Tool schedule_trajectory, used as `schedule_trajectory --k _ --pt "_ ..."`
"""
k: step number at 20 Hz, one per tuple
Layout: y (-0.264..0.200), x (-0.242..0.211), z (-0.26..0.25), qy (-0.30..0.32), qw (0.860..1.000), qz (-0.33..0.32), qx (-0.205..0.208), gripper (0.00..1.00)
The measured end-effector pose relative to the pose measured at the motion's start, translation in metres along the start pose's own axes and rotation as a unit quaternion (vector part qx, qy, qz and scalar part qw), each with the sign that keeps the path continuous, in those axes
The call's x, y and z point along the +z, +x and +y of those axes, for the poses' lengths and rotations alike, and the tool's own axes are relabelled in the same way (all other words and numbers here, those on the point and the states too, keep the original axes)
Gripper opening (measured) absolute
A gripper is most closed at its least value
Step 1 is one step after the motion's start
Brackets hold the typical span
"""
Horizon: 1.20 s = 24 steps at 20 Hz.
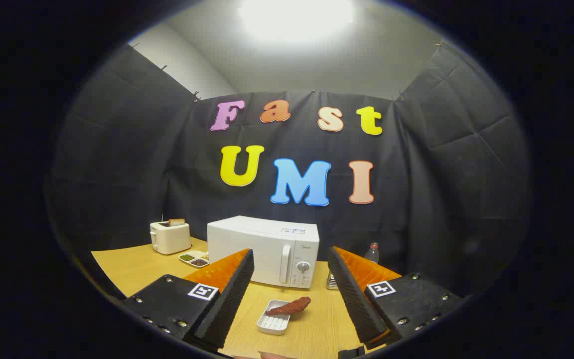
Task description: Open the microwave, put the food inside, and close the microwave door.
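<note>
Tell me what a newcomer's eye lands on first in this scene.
The white microwave stands out first, door closed, on the wooden table beyond the open gripper. Between the fingers, nearer than the microwave, a reddish-brown piece of food lies on a small white tray. A cream toaster stands to the microwave's left, with a small dish between them.

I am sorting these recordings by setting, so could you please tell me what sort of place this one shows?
Most likely a mock kitchen set up in a recording booth: a white microwave, door shut, and a toaster stand on a wooden table against black cloth walls. The open gripper hovers above a food tray.
</note>
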<state>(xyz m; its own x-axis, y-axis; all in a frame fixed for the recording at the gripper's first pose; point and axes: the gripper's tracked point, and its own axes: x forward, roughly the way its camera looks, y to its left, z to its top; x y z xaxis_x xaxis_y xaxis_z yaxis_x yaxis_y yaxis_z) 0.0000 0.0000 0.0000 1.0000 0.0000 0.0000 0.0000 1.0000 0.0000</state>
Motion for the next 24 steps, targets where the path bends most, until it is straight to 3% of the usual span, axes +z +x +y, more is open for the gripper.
schedule_trajectory --k 24 --pt "0.010 -0.005 0.012 0.008 1.000 -0.002 0.010 0.93"
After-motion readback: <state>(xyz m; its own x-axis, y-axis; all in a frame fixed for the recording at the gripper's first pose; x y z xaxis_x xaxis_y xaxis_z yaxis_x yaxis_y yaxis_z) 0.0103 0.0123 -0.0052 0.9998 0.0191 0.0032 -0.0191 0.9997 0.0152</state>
